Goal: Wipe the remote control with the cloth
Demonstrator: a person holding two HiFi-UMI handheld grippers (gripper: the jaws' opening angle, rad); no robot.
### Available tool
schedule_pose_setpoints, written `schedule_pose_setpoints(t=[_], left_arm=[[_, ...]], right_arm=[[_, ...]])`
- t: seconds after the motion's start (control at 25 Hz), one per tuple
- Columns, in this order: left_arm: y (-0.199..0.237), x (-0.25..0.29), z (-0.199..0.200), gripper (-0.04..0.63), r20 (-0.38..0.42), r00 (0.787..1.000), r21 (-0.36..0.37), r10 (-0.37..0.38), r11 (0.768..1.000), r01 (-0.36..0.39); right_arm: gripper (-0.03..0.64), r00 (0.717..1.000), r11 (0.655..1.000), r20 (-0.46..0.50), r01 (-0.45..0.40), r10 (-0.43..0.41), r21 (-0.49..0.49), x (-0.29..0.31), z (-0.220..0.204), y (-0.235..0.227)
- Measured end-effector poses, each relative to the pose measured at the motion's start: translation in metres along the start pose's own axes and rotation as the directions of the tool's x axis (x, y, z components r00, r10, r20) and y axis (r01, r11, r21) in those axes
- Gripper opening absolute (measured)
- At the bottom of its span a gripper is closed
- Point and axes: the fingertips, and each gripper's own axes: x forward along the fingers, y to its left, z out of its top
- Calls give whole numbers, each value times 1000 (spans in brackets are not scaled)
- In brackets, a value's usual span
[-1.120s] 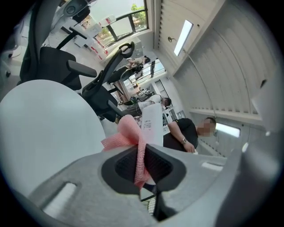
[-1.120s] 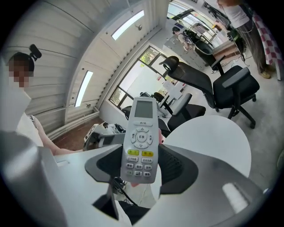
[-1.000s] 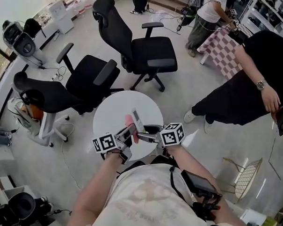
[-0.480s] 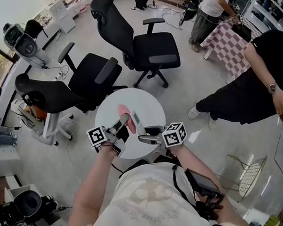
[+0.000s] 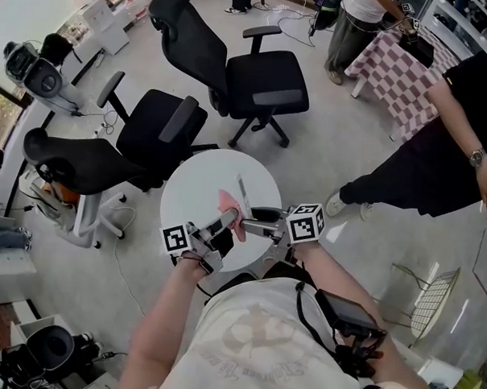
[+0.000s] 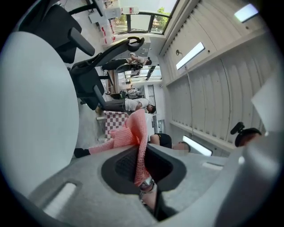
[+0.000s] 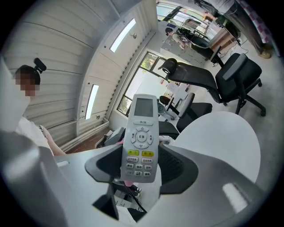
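Since the frame half a second earlier, the left hand-held gripper (image 5: 224, 223) has swung back in over the round white worktop (image 5: 191, 187). It has brought the pink cloth (image 5: 229, 203) up beside the remote control (image 5: 243, 190), where before a gap lay between them. That looks like another wiping stroke being set up, so the wiping seems under way rather than finished. The remote control is off the worktop, pinched by its long edges in the right hand-held gripper (image 5: 254, 217), whose jaws stand wide around its body. The left hand-held gripper's jaws are pressed together on a fold of the cloth, with the rest standing up loose in front of them. The head view shows how close cloth and remote are, but not whether they touch or which face the cloth meets. The right gripper view shows the button face turned toward that gripper and bare, with only slivers of pink behind its lower edge, so the cloth appears to be at the back. The left gripper view shows the grip on the cloth but no remote at all.
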Motion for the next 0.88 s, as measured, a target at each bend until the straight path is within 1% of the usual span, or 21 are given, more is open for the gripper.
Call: schedule_pose_setpoints(t=[0.12, 0.2, 0.32, 0.48, 0.56, 0.64, 0.72, 0.8, 0.88], left_arm=[[0, 11, -8, 26, 11, 999, -50, -42, 998, 43], [1, 17, -11, 26, 17, 998, -71, -61, 996, 62], [6, 19, -15, 26, 10, 998, -90, -66, 994, 67], [20, 20, -35, 26, -24, 999, -118, -30, 993, 27], [27, 21, -43, 26, -28, 999, -142, -23, 990, 19], [34, 26, -53, 26, -47, 999, -153, -14, 988, 7], [41, 34, -65, 28, -89, 996, -144, 7, 989, -20], [49, 35, -74, 28, -120, 991, -127, 56, 989, -72], [61, 26, -76, 28, -94, 988, -135, 121, 982, -133]], right_arm=[[256, 999, 999, 30, -30, 29, 17, -14, 6, -1], [256, 998, 998, 51, -49, 47, 34, -21, 7, -2], [256, 994, 995, 88, -75, 70, 64, -27, 8, -3], [256, 985, 990, 150, -102, 87, 102, -32, 15, -4], [256, 981, 989, 180, -94, 72, 118, -36, 18, -11], [256, 978, 988, 203, -77, 48, 136, -43, 24, -20], [256, 980, 989, 198, -45, 16, 143, -48, 30, -29], [256, 986, 990, 168, -14, -11, 144, -45, 32, -41], [256, 993, 988, 113, 14, -32, 151, -34, 26, -54]])
